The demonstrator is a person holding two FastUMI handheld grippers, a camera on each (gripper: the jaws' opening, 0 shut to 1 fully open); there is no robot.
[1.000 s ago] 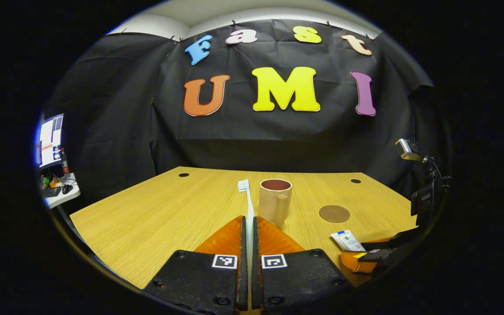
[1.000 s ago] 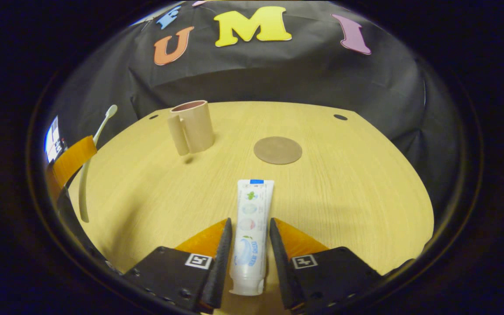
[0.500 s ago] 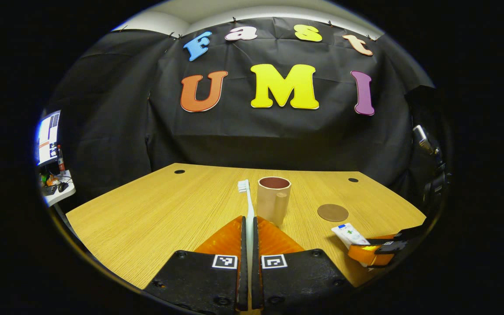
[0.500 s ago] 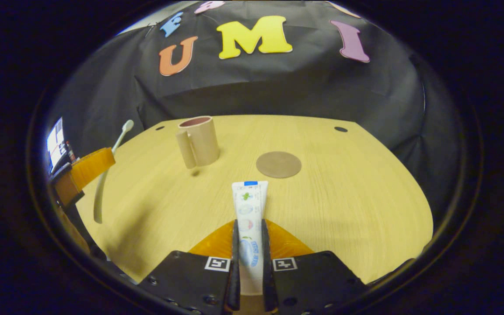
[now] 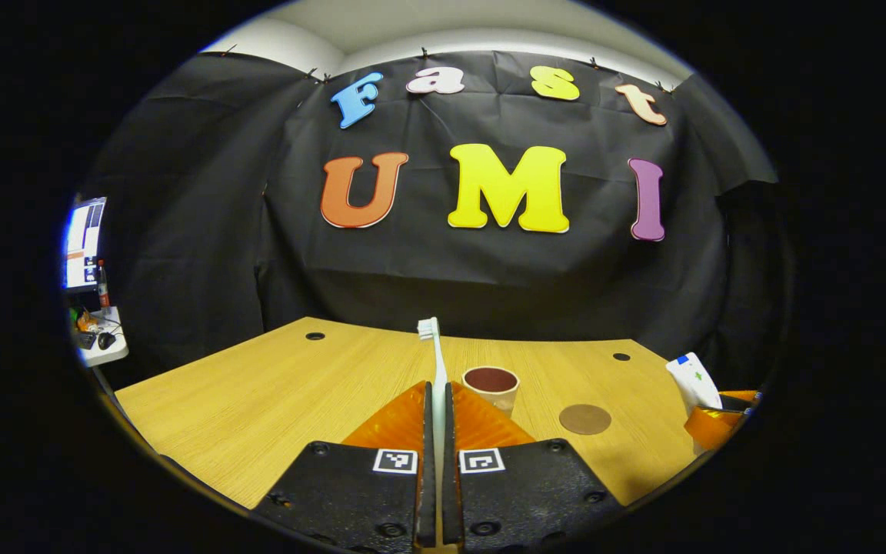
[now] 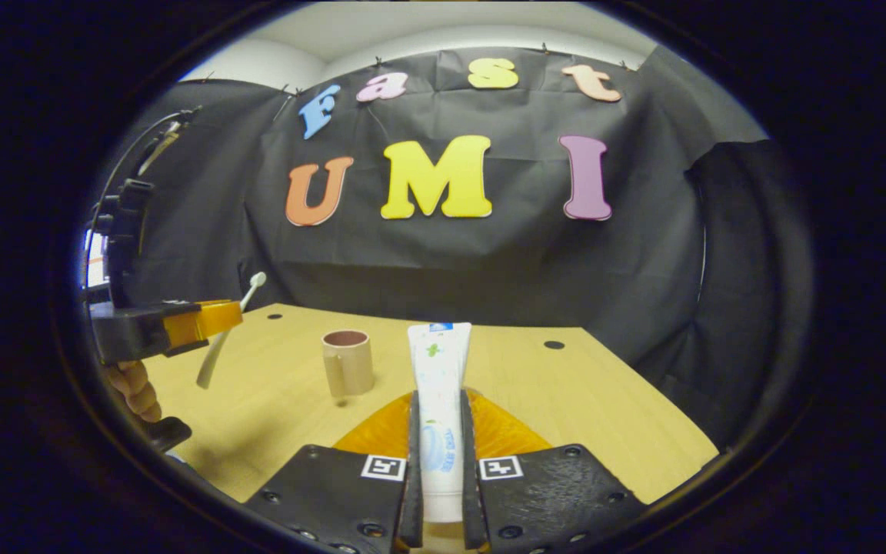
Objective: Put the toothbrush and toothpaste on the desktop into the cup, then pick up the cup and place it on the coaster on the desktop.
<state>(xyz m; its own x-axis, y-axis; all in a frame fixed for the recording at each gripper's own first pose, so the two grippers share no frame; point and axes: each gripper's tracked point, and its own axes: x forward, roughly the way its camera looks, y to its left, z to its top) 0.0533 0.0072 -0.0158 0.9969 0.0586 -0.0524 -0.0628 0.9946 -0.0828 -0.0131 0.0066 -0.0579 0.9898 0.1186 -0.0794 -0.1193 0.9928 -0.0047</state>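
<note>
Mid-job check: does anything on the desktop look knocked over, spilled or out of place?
Nothing stands out. The cup stands upright and empty, the coaster lies flat on the desktop, the left tool grips the toothbrush, and the right tool grips the toothpaste.

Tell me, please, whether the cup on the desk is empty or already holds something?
Empty. The left gripper view looks down into the cup and nothing is inside; the toothbrush and toothpaste sit in the tongs.

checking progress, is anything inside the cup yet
From the left gripper view the cup looks empty: only its dark inner wall shows, though the bottom is hidden by the rim. The toothbrush and toothpaste are each clamped in a gripper.
</note>
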